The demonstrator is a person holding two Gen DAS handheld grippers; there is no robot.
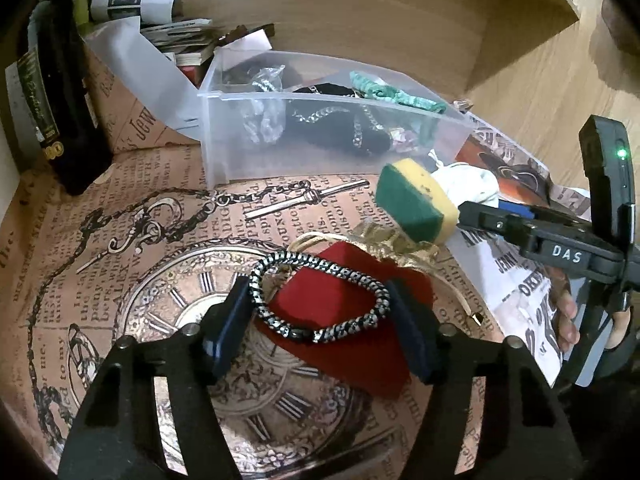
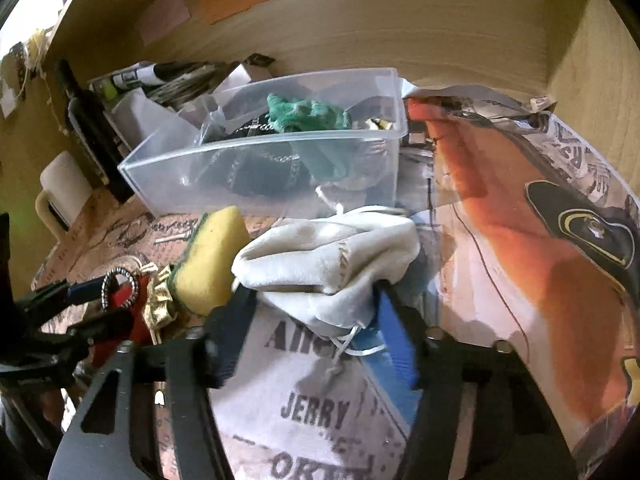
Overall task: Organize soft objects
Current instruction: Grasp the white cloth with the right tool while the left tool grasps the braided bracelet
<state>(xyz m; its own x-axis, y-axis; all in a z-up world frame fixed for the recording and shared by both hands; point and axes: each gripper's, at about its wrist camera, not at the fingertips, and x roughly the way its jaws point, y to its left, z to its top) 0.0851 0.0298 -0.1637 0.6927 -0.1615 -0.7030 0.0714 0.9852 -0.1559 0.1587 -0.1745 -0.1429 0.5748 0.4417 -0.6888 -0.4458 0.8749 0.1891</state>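
Note:
My left gripper (image 1: 316, 312) has its fingers on both sides of a black-and-silver braided bracelet (image 1: 320, 296) over a red cloth (image 1: 340, 320) with a gold bow (image 1: 396, 240); whether it grips the bracelet is unclear. My right gripper (image 2: 316, 312) is shut on a white drawstring pouch (image 2: 328, 264). The pouch also shows in the left wrist view (image 1: 468, 180). A yellow-green sponge (image 1: 416, 200) lies between them, also seen in the right wrist view (image 2: 212, 256). A clear plastic bin (image 1: 320, 120) behind holds a green cloth (image 2: 308, 114), a black item with chains and a plastic bag.
A dark bottle (image 1: 56, 92) stands at the back left beside stacked papers and booklets (image 1: 176, 36). Printed paper covers the surface. A white mug (image 2: 64, 192) stands left in the right wrist view. Wooden walls enclose the back and right.

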